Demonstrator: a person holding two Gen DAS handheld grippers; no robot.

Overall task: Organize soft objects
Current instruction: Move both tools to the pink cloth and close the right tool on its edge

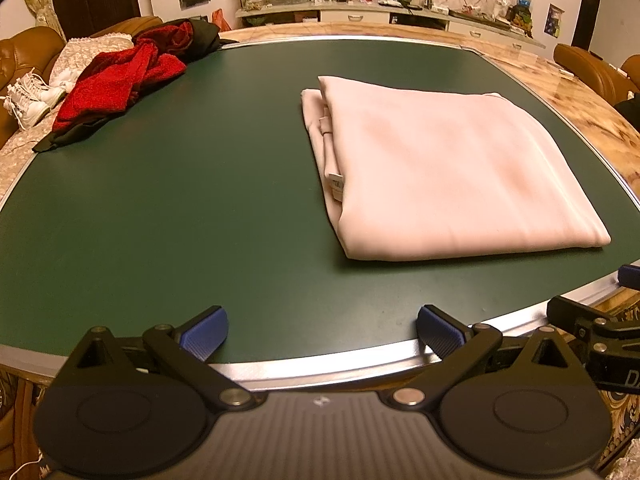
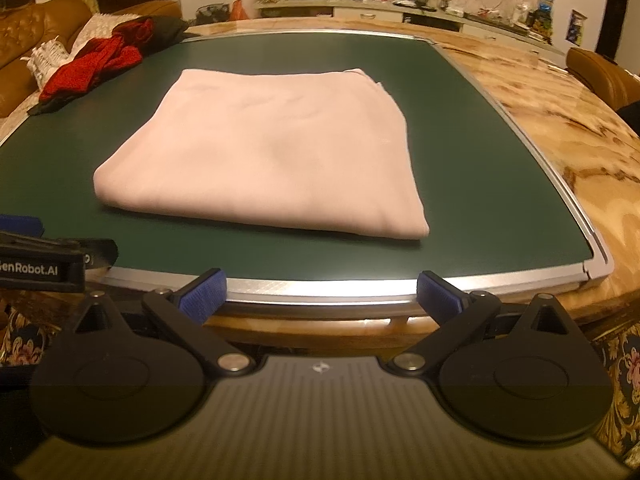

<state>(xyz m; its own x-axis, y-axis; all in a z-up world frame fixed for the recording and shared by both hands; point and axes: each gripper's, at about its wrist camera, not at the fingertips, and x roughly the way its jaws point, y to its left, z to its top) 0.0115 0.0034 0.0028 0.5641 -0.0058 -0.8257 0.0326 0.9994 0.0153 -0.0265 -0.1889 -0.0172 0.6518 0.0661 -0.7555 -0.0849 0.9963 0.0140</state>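
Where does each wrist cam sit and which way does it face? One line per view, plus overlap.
Left wrist: at the near table edge, facing across the green mat; folded pink cloth ahead-right; own open left gripper shows.
Right wrist: at the same edge, further right, pink cloth straight ahead; own open right gripper shows.
Shared: mat, pink cloth, red clothes pile, each other's gripper.

"enRobot.AI" in white letters is read on the black body of the left gripper (image 2: 40,270) at the right wrist view's left edge, its first letter cut off, while a white "D" is seen on the right gripper (image 1: 624,378); the pink cloth's tag (image 1: 335,185) stays illegible.
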